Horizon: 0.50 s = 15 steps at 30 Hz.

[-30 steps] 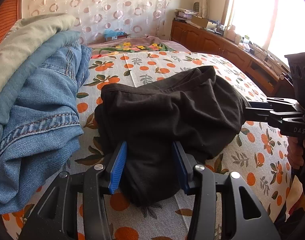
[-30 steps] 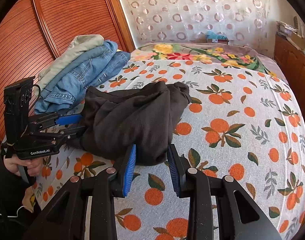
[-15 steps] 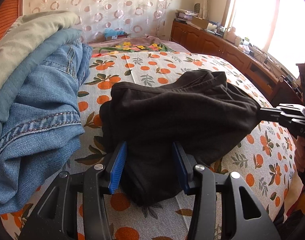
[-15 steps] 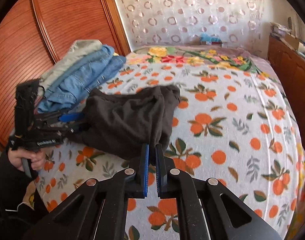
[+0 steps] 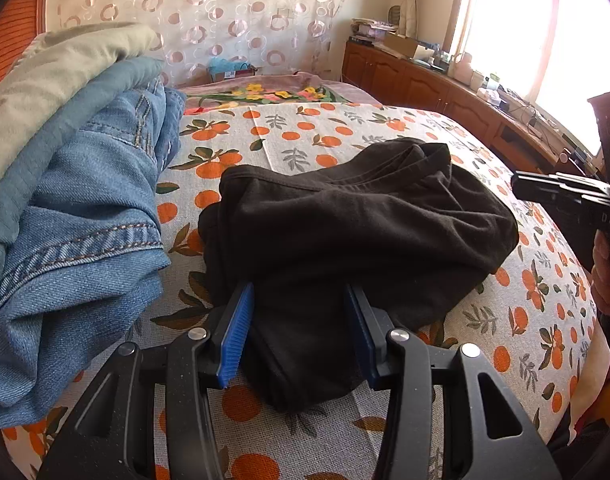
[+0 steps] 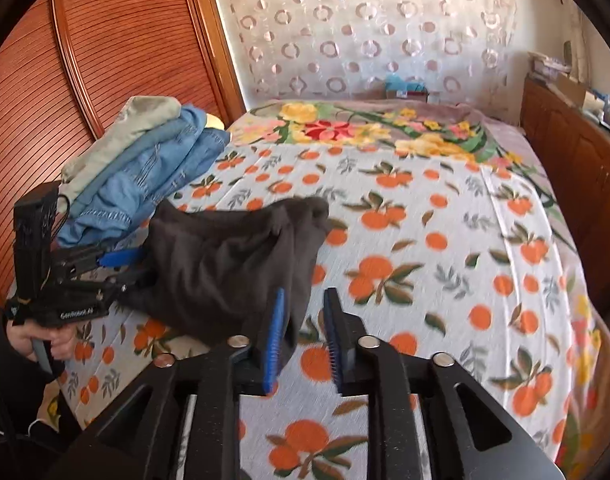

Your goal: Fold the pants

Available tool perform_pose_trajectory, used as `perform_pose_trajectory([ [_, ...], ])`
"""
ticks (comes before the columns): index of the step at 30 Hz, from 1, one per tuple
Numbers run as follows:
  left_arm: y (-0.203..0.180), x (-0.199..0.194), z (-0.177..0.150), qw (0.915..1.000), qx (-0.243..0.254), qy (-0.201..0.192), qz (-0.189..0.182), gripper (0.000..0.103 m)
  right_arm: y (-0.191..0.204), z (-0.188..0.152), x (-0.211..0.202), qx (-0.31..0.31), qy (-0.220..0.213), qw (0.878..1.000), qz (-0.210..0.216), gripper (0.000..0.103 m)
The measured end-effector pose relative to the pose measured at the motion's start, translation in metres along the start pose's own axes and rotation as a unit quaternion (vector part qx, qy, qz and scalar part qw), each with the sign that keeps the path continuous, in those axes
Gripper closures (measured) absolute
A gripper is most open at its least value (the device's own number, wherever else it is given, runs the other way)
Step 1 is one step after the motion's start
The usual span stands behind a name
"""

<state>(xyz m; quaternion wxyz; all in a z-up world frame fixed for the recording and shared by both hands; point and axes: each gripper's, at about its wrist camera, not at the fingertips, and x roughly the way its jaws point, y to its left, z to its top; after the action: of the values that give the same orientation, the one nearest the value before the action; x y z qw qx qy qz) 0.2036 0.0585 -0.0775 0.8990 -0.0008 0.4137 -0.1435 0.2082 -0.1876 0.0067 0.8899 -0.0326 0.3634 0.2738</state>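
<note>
Far left, against the ribbed wooden wardrobe doors (image 6: 105,68), I see a stack of folded clothes (image 5: 73,184): a pale green piece on top, blue denim under it, resting on the bed (image 6: 445,240) with its orange-print cover.

Just right of the stack lie the black pants (image 5: 357,232), bunched in a loose heap near my edge of the bed, waistband end toward the far side. They sit close to the denim; from the left wrist view I read a narrow strip of bedcover between them.

My left hand-held gripper (image 5: 301,336) has its blue pads set on either side of a thick fold at the near end of the pants. The cloth fills the gap and looks pinched between the pads. In the right wrist view the same tool shows at the left edge, a hand (image 6: 45,340) around its handle, its tips buried in the pants' left side.

My right hand-held gripper (image 6: 305,336) stands part-spread; its jaws have just been opening. A corner of the black cloth hangs in front of its left pad, but I cannot see the pads pressing on it, and the picture is blurred there. The gap between the pads shows bedcover.

Farther right, a floral blanket (image 6: 385,128) lies across the head of the bed, and low wooden cabinets (image 5: 425,84) run under the bright window.
</note>
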Motion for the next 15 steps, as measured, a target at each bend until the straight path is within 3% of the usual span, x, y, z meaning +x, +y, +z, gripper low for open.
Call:
perform_pose_trajectory([
  [1, 0.000, 0.000, 0.000, 1.0000, 0.000, 0.000, 0.000, 0.056, 0.001, 0.002, 0.001, -0.002, -0.001, 1.000, -0.004, 0.069],
  [3, 0.000, 0.000, 0.000, 1.0000, 0.001, 0.000, 0.001, 0.056, 0.004, 0.007, 0.006, -0.009, -0.002, 1.000, -0.006, 0.065],
  [15, 0.002, -0.004, -0.001, 0.9998, -0.009, -0.012, 0.014, 0.055, 0.027, 0.036, 0.062, -0.068, 0.009, 0.998, 0.016, 0.064],
])
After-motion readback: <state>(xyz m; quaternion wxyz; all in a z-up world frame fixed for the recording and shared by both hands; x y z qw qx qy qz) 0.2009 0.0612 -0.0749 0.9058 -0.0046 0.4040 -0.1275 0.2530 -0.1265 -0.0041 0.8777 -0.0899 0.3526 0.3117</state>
